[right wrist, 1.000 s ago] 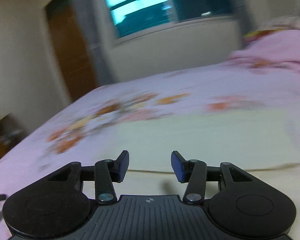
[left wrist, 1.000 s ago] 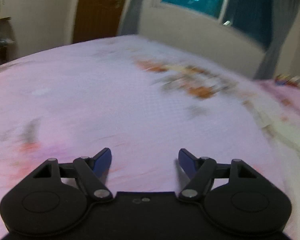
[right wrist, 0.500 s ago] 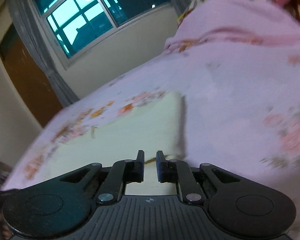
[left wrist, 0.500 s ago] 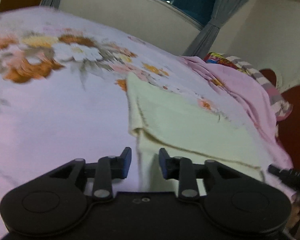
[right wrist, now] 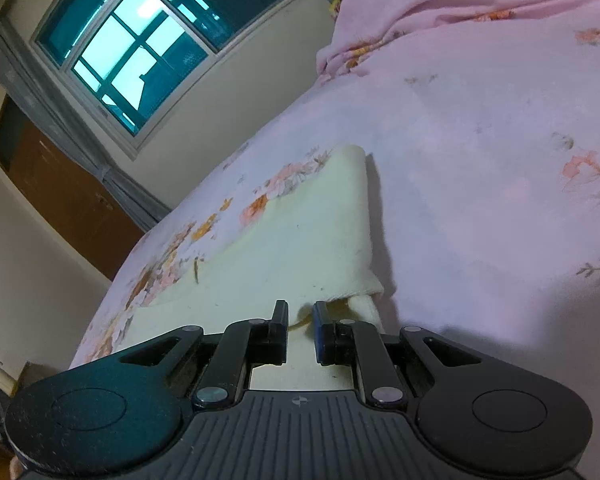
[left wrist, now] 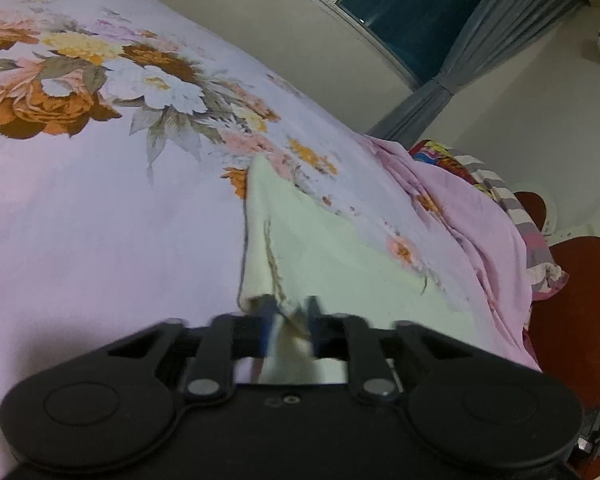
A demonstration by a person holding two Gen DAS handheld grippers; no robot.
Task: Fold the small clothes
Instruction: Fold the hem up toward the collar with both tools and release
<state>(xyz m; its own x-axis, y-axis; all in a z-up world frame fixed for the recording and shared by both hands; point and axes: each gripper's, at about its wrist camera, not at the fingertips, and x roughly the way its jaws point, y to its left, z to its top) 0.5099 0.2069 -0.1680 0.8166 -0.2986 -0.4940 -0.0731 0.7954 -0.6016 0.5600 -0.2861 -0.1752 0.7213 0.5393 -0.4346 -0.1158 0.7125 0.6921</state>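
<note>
A cream cloth (left wrist: 340,256) lies folded flat on the floral pink bedsheet (left wrist: 100,220). My left gripper (left wrist: 290,308) is at the cloth's near left corner, shut on a bunched bit of its edge that rises between the blue pads. In the right wrist view the same cream cloth (right wrist: 292,248) stretches away from me. My right gripper (right wrist: 300,310) sits at its near right corner, where the layers show as a rolled fold (right wrist: 364,300). Its jaws stand narrow with a yellowish edge of the cloth pinched between them.
A crumpled pink blanket (left wrist: 480,208) and striped bedding lie past the cloth toward a red-brown headboard (left wrist: 580,300). A window (right wrist: 140,52) with grey curtains and a brown door (right wrist: 68,200) are behind the bed. Bare sheet (right wrist: 500,200) spreads right of the cloth.
Both grippers swept across the bed to the cream cloth. Their jaws, open a second ago, have closed on its near corners.
</note>
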